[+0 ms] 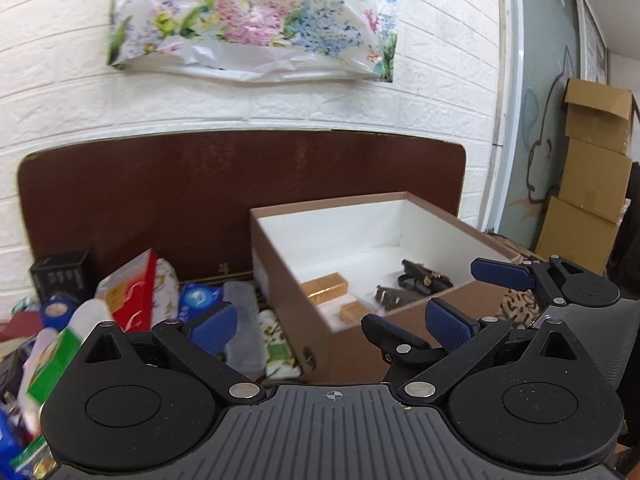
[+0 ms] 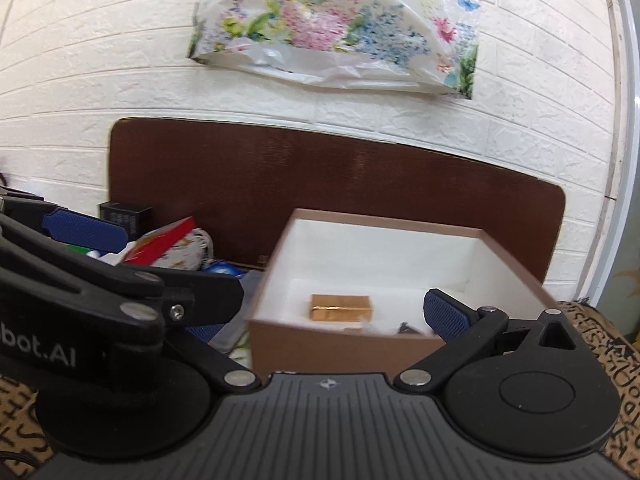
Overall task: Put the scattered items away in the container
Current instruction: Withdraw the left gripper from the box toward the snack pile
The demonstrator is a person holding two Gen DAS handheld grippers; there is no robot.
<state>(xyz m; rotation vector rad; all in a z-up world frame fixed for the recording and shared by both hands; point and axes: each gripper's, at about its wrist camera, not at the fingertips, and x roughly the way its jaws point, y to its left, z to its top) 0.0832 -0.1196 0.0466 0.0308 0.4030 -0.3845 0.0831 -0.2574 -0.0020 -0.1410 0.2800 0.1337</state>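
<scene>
A brown box with a white inside (image 1: 296,292) (image 2: 344,344) stands on the table. In it lie a gold bar-shaped pack (image 1: 326,292) (image 2: 340,307), a smaller gold piece (image 1: 354,312) and dark strap-like items (image 1: 416,284). My left gripper (image 1: 332,324) is open and empty, in front of the box's near-left corner. My right gripper (image 2: 324,320) is open and empty, before the box's near wall; it also shows in the left wrist view (image 1: 500,272). Scattered items lie left of the box: a red-and-white pack (image 1: 132,292) (image 2: 160,242), a blue pack (image 1: 198,298), a clear plastic case (image 1: 242,320).
A black box (image 1: 60,276) (image 2: 126,216), a green-and-white carton (image 1: 52,364) and a floral pouch (image 1: 280,344) lie in the pile at left. A dark wood board (image 1: 240,192) leans on the white brick wall. Cardboard boxes (image 1: 592,176) are stacked at right.
</scene>
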